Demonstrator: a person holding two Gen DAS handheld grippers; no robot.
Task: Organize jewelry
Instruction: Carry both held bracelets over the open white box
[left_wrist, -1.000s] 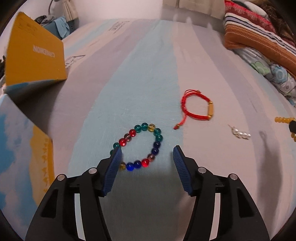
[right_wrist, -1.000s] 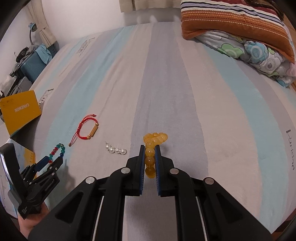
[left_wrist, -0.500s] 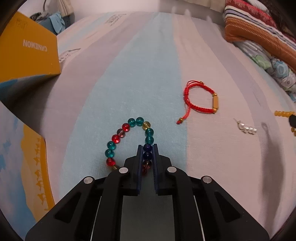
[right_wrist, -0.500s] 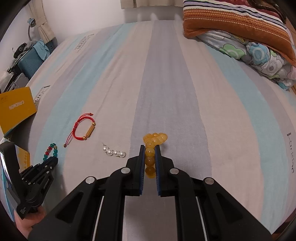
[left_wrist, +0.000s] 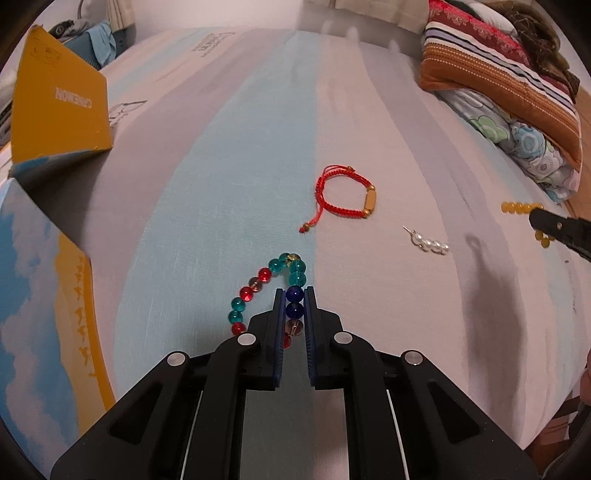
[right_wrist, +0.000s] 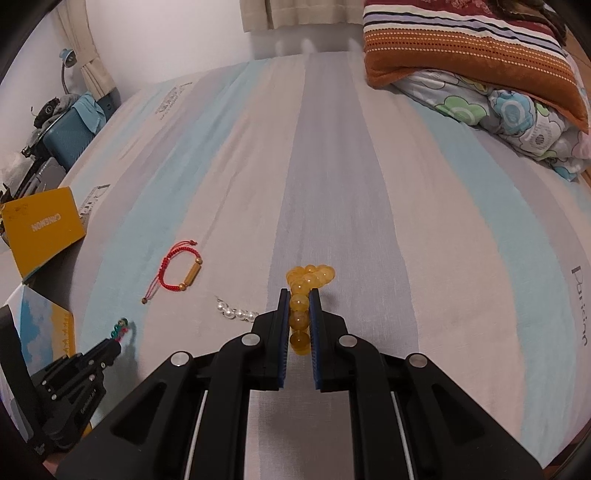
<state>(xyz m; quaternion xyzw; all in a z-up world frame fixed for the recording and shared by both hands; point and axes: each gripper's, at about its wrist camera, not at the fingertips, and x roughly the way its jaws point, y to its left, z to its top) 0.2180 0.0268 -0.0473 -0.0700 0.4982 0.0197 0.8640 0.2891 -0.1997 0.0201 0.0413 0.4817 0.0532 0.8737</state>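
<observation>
Since a second earlier, the left gripper had closed its fingers on the glass bead bracelet and begun lifting it off the bed, likely toward the box. Clamped in the right gripper, the amber bracelet bunched ahead; its far loop was hard to read.

Dim, warm indoor light; strong fisheye bending.
A long soft shadow fell on the bedsheet toward 4 o'clock; frame corners went black, and far edges at 12 o'clock looked slightly smeared.
</observation>
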